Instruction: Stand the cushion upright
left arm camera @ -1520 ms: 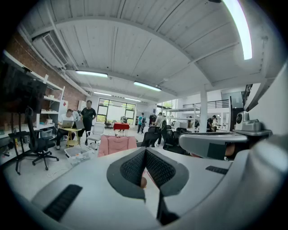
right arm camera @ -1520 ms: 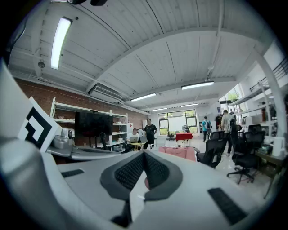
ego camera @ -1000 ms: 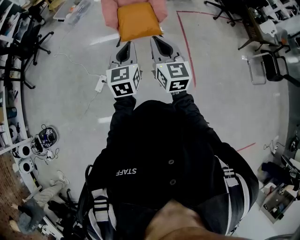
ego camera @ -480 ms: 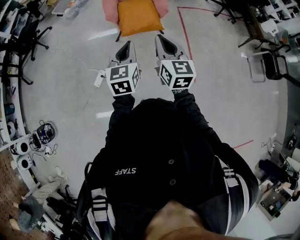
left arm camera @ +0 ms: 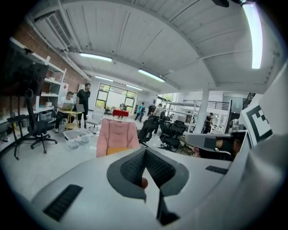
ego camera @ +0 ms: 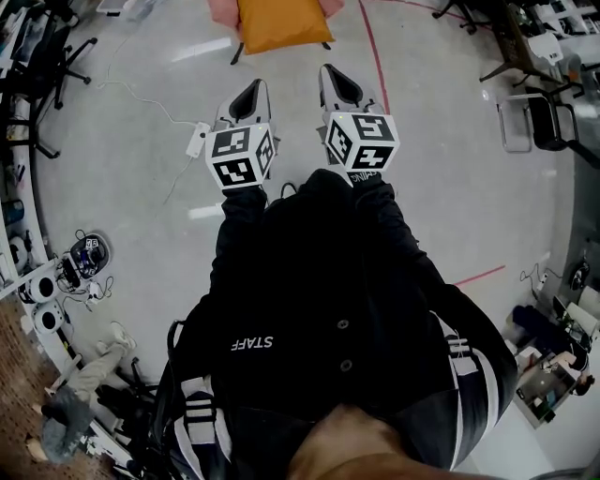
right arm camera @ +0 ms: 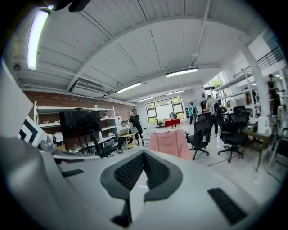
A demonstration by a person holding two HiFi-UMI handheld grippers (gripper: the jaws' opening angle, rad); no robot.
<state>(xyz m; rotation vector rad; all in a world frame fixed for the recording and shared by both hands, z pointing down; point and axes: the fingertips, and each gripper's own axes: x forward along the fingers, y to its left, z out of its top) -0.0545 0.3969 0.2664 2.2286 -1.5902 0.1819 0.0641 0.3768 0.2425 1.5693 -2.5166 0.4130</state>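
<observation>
While both grippers are held short of it, the orange cushion (ego camera: 279,23) lies flat on the seat of a pink chair (ego camera: 222,9) at the top edge of the head view. A strip of bare grey floor (ego camera: 122,216) separates it from the gripper tips. A red tape line (ego camera: 370,56) runs along the floor just right of the chair. A white power strip (ego camera: 198,141) with its cable (ego camera: 141,98) lies to the left of the left gripper (ego camera: 253,86). Black office chairs (ego camera: 42,56) crowd the far left edge, and a metal-framed chair (ego camera: 530,117) stands well off to the right.

The right gripper (ego camera: 330,70) is held beside the left one, the two near each other but apart. Both point ahead toward the chair and dip slightly, at the end of outstretched black sleeves (ego camera: 242,211). In each gripper view the jaws are pressed together with nothing held between them. The pink backrest shows beyond the tips, with an orange strip of cushion under it in the left gripper view.
</observation>
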